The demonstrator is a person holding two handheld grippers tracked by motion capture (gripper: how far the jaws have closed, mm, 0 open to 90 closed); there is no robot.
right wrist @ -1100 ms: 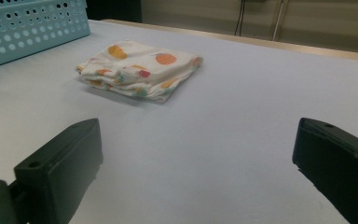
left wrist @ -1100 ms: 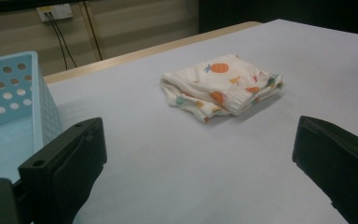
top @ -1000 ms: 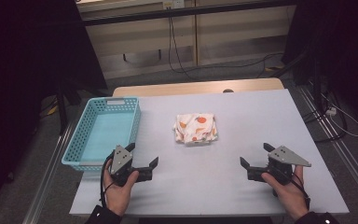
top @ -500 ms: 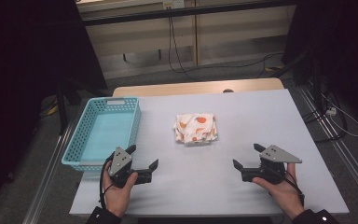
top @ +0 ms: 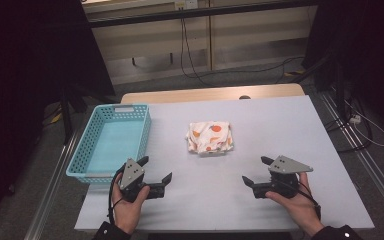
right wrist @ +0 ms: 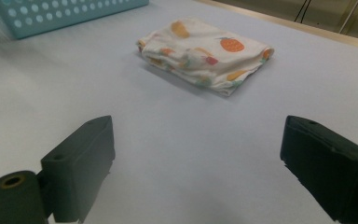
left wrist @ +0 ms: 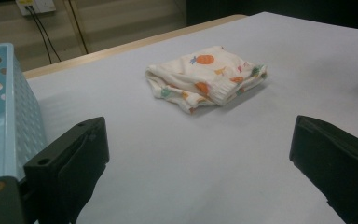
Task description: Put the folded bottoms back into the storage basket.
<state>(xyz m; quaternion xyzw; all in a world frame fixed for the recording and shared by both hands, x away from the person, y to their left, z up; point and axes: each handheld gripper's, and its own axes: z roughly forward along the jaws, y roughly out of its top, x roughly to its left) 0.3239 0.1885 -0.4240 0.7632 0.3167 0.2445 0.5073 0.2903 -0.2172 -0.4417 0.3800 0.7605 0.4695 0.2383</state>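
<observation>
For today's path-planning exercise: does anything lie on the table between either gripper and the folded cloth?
Nothing visible does. Bare table lies between the open left gripper and the folded cloth, and between the open right gripper and it. The basket sits off to the left.

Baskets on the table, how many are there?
1. The blue basket sits at the table's left edge, left of the folded cloth, ahead of the left gripper.
</observation>
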